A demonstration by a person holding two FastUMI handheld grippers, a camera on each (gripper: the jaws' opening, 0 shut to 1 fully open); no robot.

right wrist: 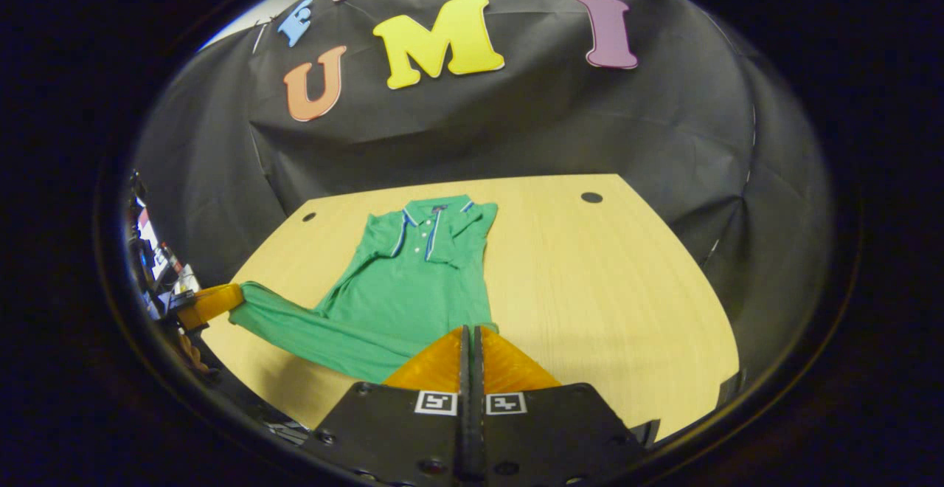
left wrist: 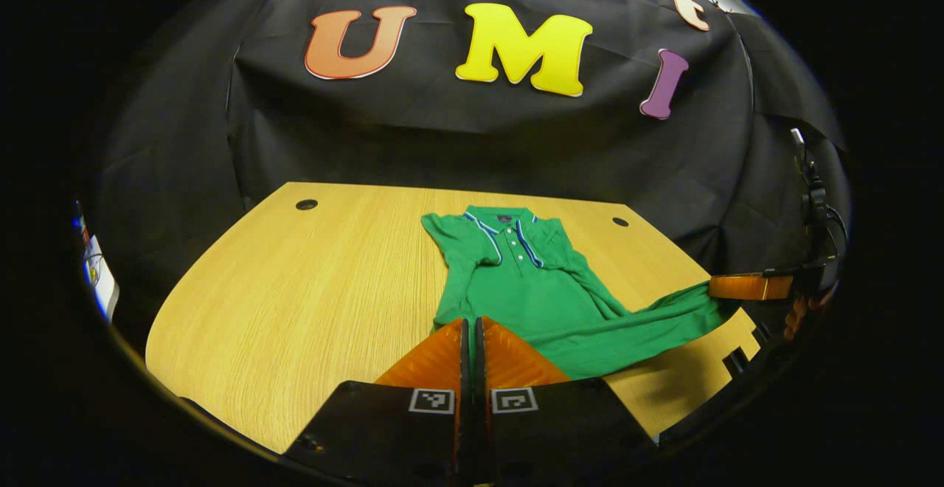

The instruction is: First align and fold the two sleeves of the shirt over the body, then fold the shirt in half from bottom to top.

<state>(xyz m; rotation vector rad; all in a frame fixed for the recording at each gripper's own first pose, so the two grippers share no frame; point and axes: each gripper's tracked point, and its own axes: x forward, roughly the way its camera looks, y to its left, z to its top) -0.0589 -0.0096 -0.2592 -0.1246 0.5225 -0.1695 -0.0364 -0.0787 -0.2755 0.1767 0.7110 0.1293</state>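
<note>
A green polo shirt (left wrist: 531,288) lies collar-away on the wooden table (left wrist: 295,288), its sleeves laid in over the body. In the left gripper view my left gripper (left wrist: 472,321) is shut at the near left corner of the hem. From there the hem runs lifted and stretched to the right, where my right gripper (left wrist: 714,286) pinches its other corner. In the right gripper view the shirt (right wrist: 413,280) reaches my right gripper (right wrist: 472,328), shut at the near right hem corner. My left gripper (right wrist: 237,296) holds the stretched far end at the left.
The table (right wrist: 605,288) has round cable holes at its back corners (left wrist: 306,204) (right wrist: 591,197) and square notches in the front edge (left wrist: 737,358). Black cloth walls stand close behind and beside it. Cables and gear hang at the right (left wrist: 815,206).
</note>
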